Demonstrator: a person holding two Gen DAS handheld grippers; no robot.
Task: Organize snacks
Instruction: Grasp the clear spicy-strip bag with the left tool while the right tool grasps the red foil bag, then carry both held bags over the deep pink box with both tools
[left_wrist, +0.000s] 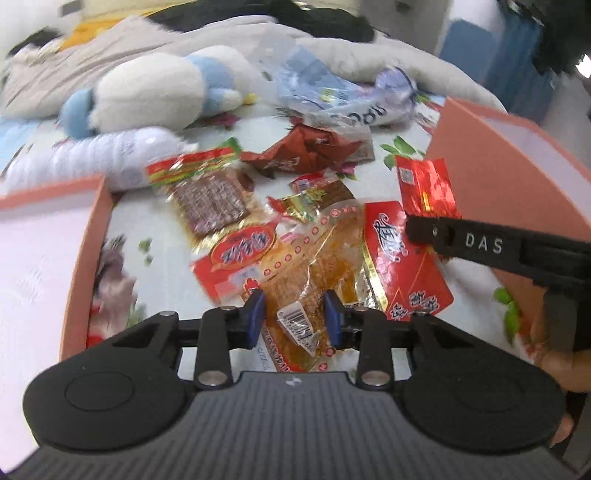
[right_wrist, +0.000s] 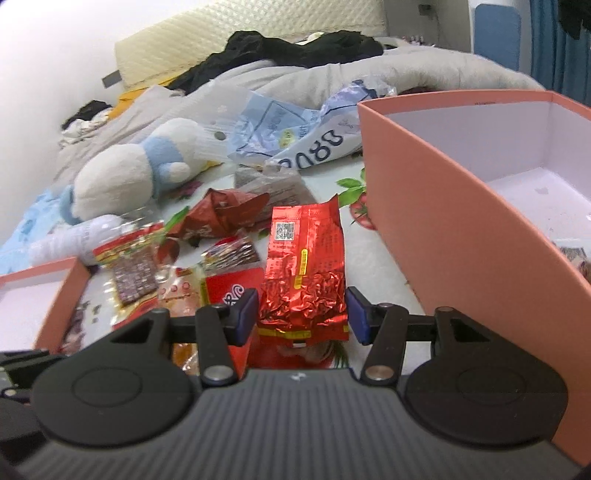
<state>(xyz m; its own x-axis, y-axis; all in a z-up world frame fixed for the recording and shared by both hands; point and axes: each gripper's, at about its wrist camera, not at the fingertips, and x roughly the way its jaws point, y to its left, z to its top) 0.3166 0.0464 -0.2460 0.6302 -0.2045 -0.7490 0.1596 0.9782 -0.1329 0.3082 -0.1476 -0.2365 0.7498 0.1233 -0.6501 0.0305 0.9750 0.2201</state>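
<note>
Left wrist view: a bed with a flower-print sheet (left_wrist: 173, 229) fills the frame. A grey blanket (left_wrist: 110, 48) lies across the upper part. A pink box (left_wrist: 491, 155) with a white inside stands at the right edge; a second pink box (left_wrist: 85, 258) stands at the left edge. A white and blue plush toy (left_wrist: 155, 92) lies at upper left, with crumpled pale blue bags (left_wrist: 332, 88) to its right at upper centre.

Snack packets lie scattered on the sheet between the two boxes. A clear packet with an orange-brown snack (left_wrist: 314, 266) lies at lower centre; its barcode end sits between the blue pads of the left gripper (left_wrist: 295, 319). The jaws stand at a narrow setting on either side of the packet; contact of the pads with the packet cannot be confirmed. A flat red packet (left_wrist: 402, 269) lies just to the right of it.

Right wrist view: the right gripper (right_wrist: 301, 317) holds a red foil packet (right_wrist: 304, 266) upright at frame centre. The jaws stand at a medium setting, and the packet spans the gap between the blue pads. The packet sits just left of the larger pink box (right_wrist: 443, 206), outside it. In the left wrist view, the same red foil packet (left_wrist: 424, 184) shows at right centre, above a black finger (left_wrist: 443, 234) of the right gripper.
</note>
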